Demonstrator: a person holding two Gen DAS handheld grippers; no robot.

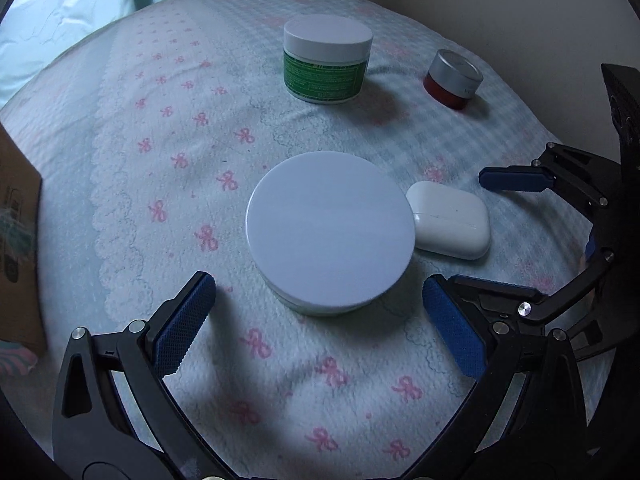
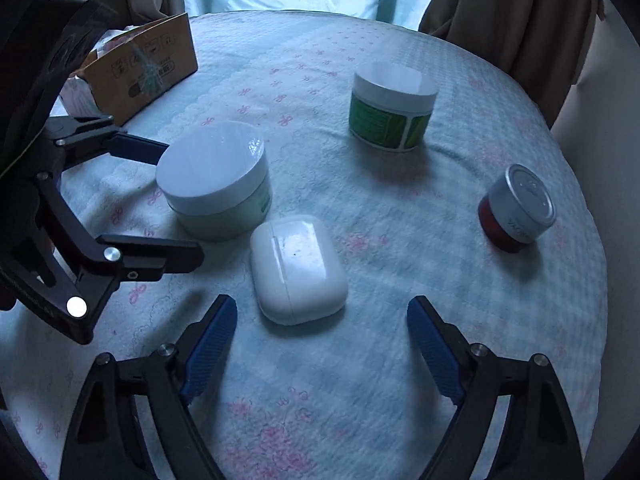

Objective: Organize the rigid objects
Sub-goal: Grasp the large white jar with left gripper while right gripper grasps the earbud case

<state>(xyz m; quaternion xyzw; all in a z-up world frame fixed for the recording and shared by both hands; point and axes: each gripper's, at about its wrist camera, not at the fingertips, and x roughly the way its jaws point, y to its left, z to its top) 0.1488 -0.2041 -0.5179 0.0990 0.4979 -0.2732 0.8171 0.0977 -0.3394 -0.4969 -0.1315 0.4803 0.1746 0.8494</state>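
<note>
Left wrist view: left gripper [image 1: 318, 314] spread wide, blue pads flanking nothing, not touching anything.
Straight ahead: wide white-lidded jar [image 1: 331, 232] sits just beyond the fingertips, centred between them, on the bow-print cloth [image 1: 168, 160].
Beside it: earbud case [image 1: 450, 220] lies at the jar's right edge, so close I cannot tell whether they touch.
Farther back: green-label jar [image 1: 326, 64] and small red jar with silver cap [image 1: 454, 78], well apart from both grippers.
Also in shot: right gripper [image 1: 476, 232] comes in from the right, one finger beyond the case, one on the near side.
Left edge: cardboard box [image 1: 18, 240], partly cut off.

Right wrist view: right gripper [image 2: 322, 352] open, nothing pinched, the gap narrower than the left one's looks.
Target here: earbud case [image 2: 298, 270] lies just ahead, slightly left of centre between the fingers, its long axis running away from the camera and a little to the left.
Neighbour: wide white-lidded jar [image 2: 214, 180] just left of the case, with the left gripper [image 2: 178, 204] straddling it, one finger behind, one in front.
Call: each hand looks lined up on its own object, left nearer the jar, right nearer the case.
Risk: case and jar are so close that the fingers going between them have little room, I'd judge.
</note>
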